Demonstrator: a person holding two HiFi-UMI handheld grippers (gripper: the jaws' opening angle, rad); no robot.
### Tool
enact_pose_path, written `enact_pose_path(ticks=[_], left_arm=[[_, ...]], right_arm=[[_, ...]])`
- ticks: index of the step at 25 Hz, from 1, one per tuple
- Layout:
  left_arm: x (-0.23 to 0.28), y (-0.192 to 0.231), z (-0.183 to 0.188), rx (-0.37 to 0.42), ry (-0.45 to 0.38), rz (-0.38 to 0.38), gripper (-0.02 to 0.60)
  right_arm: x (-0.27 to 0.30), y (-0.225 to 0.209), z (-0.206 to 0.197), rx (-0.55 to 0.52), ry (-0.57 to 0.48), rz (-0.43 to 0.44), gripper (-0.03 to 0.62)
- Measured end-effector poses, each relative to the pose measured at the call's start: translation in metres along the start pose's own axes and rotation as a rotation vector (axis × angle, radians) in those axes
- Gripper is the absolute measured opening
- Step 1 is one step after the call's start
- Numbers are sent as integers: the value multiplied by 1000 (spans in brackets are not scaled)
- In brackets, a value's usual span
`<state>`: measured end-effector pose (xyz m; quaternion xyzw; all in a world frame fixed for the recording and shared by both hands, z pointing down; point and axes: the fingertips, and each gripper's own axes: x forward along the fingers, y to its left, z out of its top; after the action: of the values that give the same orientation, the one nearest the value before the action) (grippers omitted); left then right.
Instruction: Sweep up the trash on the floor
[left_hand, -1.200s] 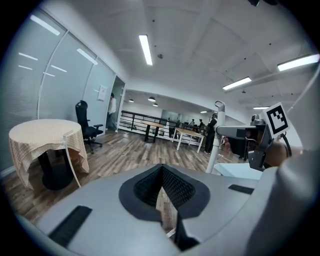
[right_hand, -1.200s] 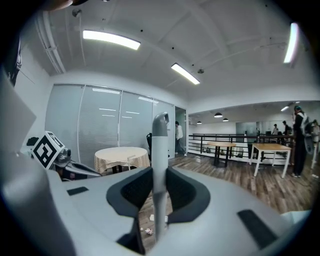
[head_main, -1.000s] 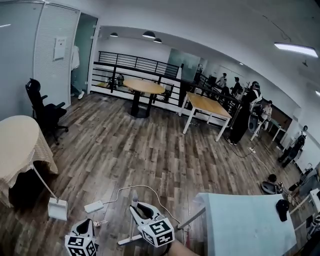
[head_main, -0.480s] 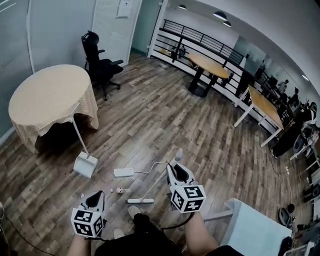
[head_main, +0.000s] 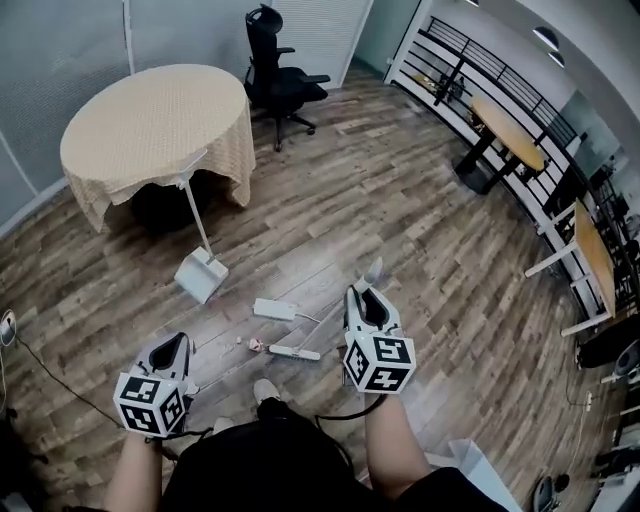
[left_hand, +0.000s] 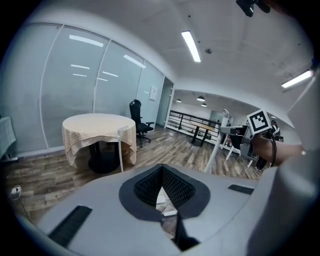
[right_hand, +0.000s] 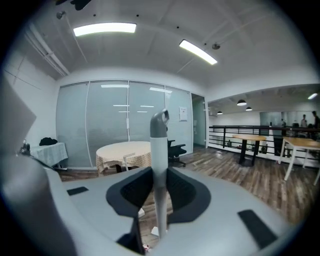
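Observation:
My right gripper (head_main: 367, 303) is shut on the pale broom handle (head_main: 330, 322), which slants down to the white broom head (head_main: 281, 352) on the wood floor. In the right gripper view the handle (right_hand: 159, 150) stands upright between the jaws. A small pinkish bit of trash (head_main: 255, 344) lies just left of the broom head. The white dustpan (head_main: 200, 276) stands further left, its long handle leaning toward the round table. My left gripper (head_main: 171, 352) hovers low at the near left, shut with nothing in it (left_hand: 162, 197).
A round table with a beige cloth (head_main: 158, 125) stands behind the dustpan, with a black office chair (head_main: 280, 75) beyond it. A white power strip (head_main: 274, 309) with its cable lies by the broom head. A black cable (head_main: 60, 385) runs along the floor at left. Railing and wooden tables (head_main: 510, 135) stand far right.
The head view has swung downward and to the left: table, dustpan and broom head now sit nearer the middle. The right gripper keeps hold of the broom handle throughout.

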<state>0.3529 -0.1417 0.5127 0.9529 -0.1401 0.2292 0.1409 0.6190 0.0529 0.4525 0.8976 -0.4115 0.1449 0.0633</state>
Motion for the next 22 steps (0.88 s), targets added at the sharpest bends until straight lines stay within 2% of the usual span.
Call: enact_pose_path(ticks=[6, 11, 15, 17, 22], left_arm=[[11, -3, -5, -52, 21, 97, -6], [11, 5, -19, -81, 59, 166, -6], [11, 9, -22, -96, 67, 194, -6], [12, 10, -21, -100, 66, 200, -6], [9, 20, -21, -115, 53, 213, -6]], right_arm=[[53, -20, -42, -11, 67, 58, 100], [88, -4, -82, -77, 120, 159, 100], [105, 6, -117, -77, 198, 160, 100], [108, 16, -130, -69, 236, 158, 101], [109, 71, -134, -119, 244, 242, 101]])
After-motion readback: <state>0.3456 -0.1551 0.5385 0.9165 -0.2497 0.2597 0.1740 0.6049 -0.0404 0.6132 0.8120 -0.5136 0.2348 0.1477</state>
